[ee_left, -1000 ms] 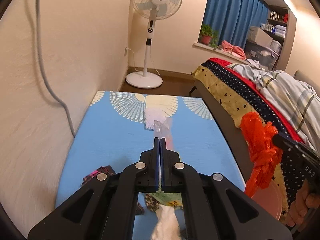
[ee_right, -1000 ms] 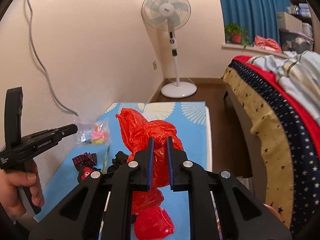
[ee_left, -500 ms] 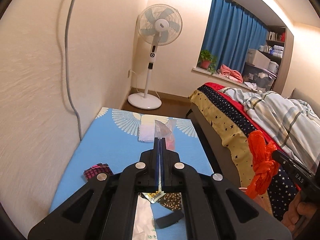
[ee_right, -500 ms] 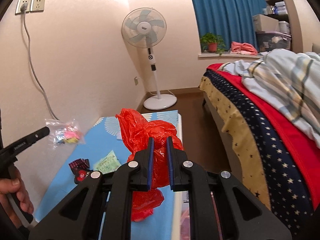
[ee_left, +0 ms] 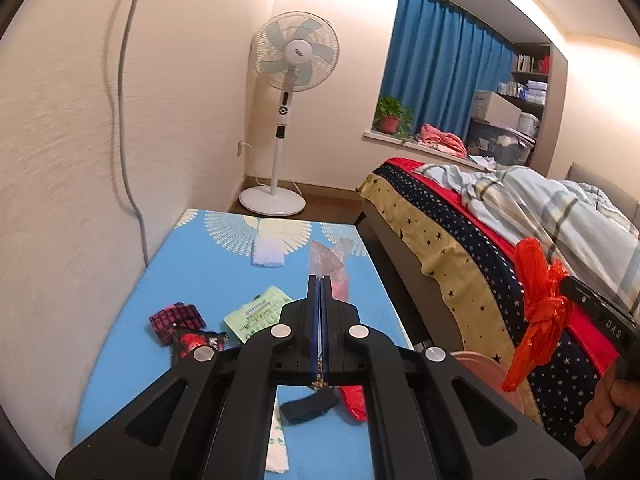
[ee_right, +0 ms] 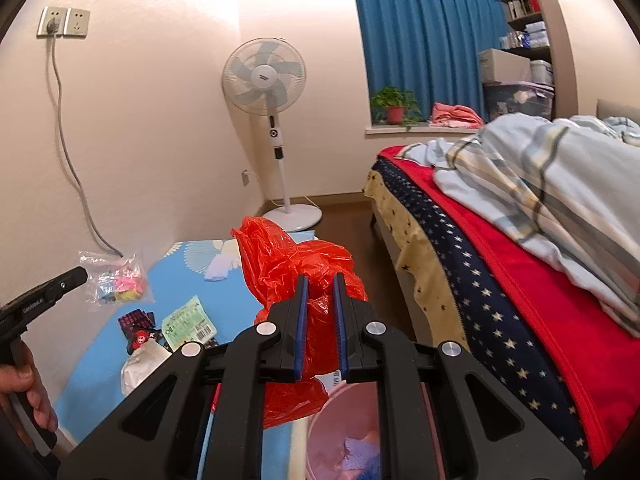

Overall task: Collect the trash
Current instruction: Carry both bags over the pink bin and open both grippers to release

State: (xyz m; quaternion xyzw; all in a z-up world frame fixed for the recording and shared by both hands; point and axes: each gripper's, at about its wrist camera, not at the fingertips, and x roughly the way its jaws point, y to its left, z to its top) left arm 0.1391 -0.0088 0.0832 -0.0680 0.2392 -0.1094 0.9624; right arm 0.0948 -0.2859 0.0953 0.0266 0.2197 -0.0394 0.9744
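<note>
1. Because the pink bin (ee_right: 344, 432) is sitting low between the blue table (ee_left: 208, 276) and the bed (ee_right: 500, 292), the right gripper (ee_right: 319, 300) is holding its load right over it: its jaws are clamping a crumpled red plastic bag (ee_right: 296, 264), which is hanging above the bin's rim, apparently ready to drop in.
2. The left gripper (ee_left: 319, 280) is pinching the edge of a clear plastic packet (ee_right: 118, 282) with its jaws fully closed; the packet, with pink and yellow bits inside, is dangling clear of the table, so it is probably being carried toward the same bin.
3. Below that gripper, more trash is lying on the table: a dark strip (ee_left: 310, 406), a red scrap (ee_left: 354, 400) and white crumpled paper (ee_right: 140, 364), all near the close edge.
4. A little farther in, a red-and-black wrapper (ee_left: 196, 342), a pink-and-black checked packet (ee_left: 176, 318) and a green printed slip (ee_left: 258, 312) are waiting just beside one another, likely the next pickups.
5. Farther still, a white tissue (ee_left: 267, 250) is resting flat near the table's far end.
6. Beyond the table, a standing fan (ee_left: 294, 64) is occupying the corner of the room.
</note>
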